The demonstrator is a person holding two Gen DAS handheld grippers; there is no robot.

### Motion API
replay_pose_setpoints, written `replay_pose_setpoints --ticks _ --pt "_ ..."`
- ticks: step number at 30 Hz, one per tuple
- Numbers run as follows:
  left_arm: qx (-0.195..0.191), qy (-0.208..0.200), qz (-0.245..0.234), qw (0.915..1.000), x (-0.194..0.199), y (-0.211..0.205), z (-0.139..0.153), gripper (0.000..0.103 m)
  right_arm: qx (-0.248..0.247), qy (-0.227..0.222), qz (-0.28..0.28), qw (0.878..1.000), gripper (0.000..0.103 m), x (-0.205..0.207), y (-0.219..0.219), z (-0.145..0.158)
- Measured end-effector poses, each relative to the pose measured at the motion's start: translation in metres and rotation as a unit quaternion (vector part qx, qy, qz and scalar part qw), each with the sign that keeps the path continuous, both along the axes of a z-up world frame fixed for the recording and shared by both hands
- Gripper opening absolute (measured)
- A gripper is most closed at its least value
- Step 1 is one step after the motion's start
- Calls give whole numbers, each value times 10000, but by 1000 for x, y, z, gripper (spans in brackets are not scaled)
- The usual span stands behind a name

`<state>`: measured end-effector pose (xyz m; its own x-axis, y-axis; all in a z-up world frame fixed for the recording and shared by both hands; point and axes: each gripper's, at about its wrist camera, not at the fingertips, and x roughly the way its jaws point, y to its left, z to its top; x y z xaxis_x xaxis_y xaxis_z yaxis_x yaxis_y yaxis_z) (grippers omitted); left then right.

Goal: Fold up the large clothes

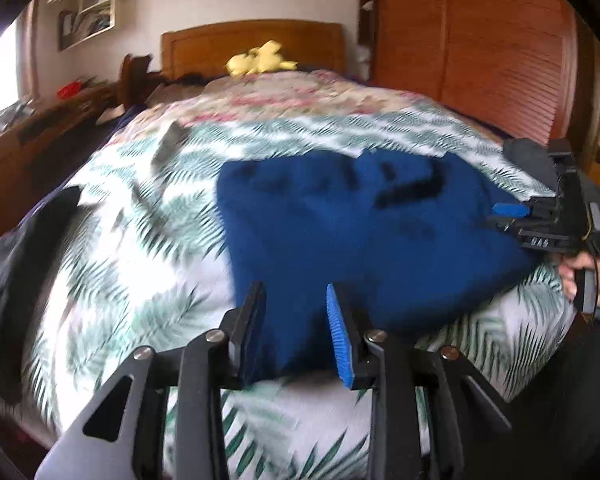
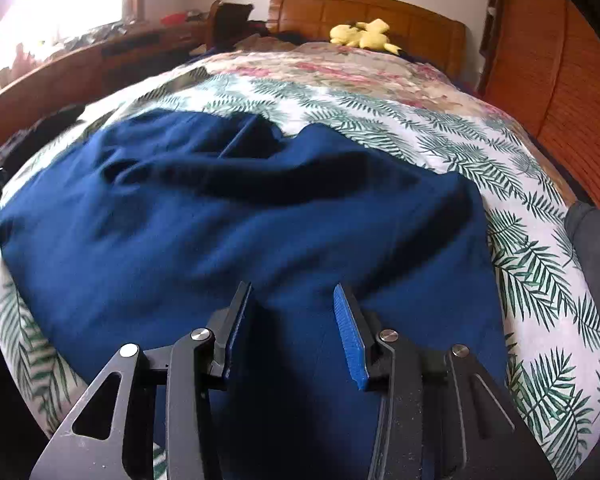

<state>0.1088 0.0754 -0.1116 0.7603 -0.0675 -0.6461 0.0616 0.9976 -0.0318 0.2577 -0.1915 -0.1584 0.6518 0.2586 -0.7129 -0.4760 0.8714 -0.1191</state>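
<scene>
Hovering: left claw point(image 1: 296, 328) apart | right claw point(image 2: 296, 328) apart | blue garment point(image 2: 220, 240) unlabelled

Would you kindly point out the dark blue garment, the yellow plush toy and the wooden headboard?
dark blue garment point(image 2: 260, 232): right wrist view, its wrinkled middle.
yellow plush toy point(image 2: 364, 36): right wrist view, its body.
wooden headboard point(image 1: 220, 44): left wrist view, its left panel.

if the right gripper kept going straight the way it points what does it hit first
Most likely the blue garment lying on the leaf-print bedspread. The right gripper points down at it with jaws apart, nothing between; exact depth is unclear.
</scene>
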Motion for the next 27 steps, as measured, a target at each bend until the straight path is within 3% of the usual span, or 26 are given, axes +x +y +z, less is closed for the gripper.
replay_pose_setpoints --ticks 8,11,21,22,23,25,27 --pt "-177 427 271 9986 -7 14 -24 34 211 76 46 9997 42 -5 -7 -1" --pt "-84 462 338 9983 -3 9 -29 35 209 32 89 9997 42 -12 -7 2" --pt "-386 657 568 9955 8 13 -43 37 342 185 503 9980 43 -24 -6 0" --pt "-381 631 511 9960 9 8 -40 36 349 182 534 9978 43 -25 -7 0" --pt "-338 568 436 9969 9 3 -36 22 354 182 555 9977 43 -25 -8 0" --pt "-120 383 367 9985 9 -9 -19 10 354 168 584 9975 43 -27 -10 1" --pt "66 67 247 9996 9 -27 6 6 338 135 581 9976 43 -29 -14 3"
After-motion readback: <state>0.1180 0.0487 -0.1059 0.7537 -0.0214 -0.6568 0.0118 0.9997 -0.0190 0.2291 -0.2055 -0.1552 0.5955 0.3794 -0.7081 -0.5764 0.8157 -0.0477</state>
